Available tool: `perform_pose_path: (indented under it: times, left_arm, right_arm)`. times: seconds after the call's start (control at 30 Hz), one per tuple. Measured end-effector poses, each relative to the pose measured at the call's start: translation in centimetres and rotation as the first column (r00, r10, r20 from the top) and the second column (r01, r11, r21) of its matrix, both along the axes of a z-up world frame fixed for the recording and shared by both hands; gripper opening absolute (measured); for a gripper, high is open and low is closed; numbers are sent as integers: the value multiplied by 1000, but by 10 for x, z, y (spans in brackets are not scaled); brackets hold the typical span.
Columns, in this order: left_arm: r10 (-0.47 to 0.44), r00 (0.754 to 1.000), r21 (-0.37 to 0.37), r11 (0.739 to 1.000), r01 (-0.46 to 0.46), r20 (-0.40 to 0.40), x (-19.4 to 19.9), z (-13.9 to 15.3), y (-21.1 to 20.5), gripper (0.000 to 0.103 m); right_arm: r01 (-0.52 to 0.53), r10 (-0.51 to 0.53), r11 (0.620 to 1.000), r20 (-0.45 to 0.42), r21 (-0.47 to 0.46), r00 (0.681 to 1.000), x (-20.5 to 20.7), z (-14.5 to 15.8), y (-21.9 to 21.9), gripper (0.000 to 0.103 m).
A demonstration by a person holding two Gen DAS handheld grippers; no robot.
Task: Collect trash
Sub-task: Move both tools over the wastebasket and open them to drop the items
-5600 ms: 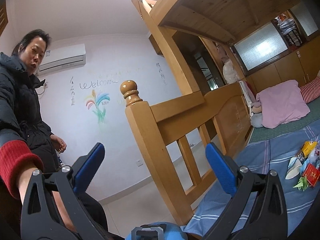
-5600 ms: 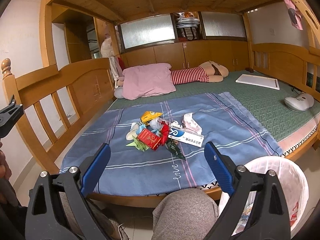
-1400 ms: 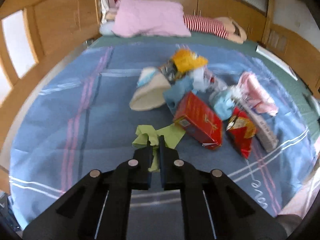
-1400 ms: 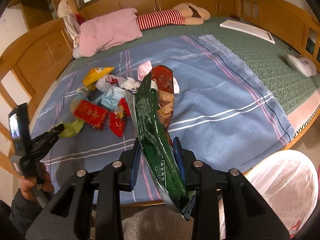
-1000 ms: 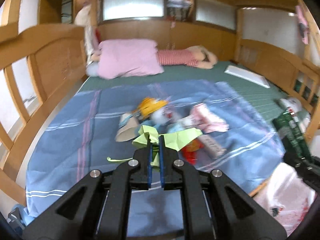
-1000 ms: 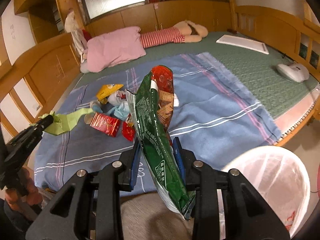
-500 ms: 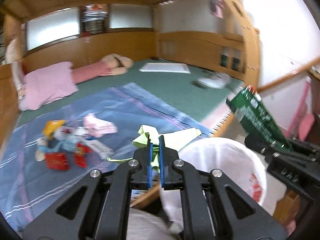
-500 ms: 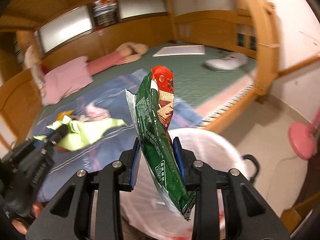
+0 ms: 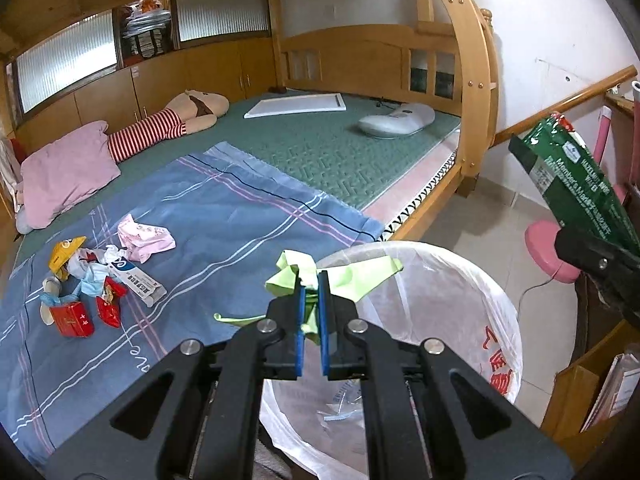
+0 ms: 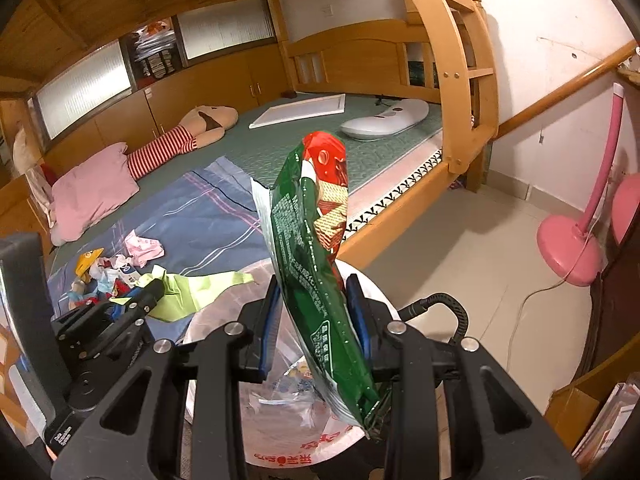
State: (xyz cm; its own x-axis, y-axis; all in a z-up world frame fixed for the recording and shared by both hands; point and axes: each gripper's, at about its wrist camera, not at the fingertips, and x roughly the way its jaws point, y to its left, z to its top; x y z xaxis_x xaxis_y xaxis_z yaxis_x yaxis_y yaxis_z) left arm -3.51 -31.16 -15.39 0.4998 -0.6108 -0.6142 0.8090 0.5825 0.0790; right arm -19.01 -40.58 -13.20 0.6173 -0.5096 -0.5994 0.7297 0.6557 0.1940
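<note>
Green snack bag (image 9: 576, 184), right edge of left wrist view: white print reading "Member's Mark". White bin liner (image 9: 496, 360): red characters showing, illegible. Blue bedsheet (image 9: 224, 216), near front edge: white cursive reading "eve", approx. Other packets' print too small.

A wooden bunk bed (image 9: 472, 92) carries a green textured mat (image 9: 320, 148) with a blue striped sheet (image 9: 224, 216) spread over its near part. On the sheet lies a heap of crumpled wrappers and small cartons (image 9: 92, 276). On the mat rest a pink pillow (image 9: 64, 172), a striped-legged soft doll (image 9: 176, 120), a flat white board (image 9: 296, 105) and a white rounded device (image 9: 396, 120).
</note>
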Motion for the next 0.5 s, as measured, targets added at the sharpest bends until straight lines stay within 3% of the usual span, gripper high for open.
perform_pose_path:
  times: [0.4,0.5]
  left_arm:
    - [0,1000,38,999,1,-15,-3,-7,-11,8]
    - [11,1000,43,999,-11,-13,-2,-8,-10,13]
  right_arm:
    - [5,-5,1000,7,3,1000,-8,-1,-1,33]
    - [3,-3,1000,5,7,1000,-8,-1,-2,33]
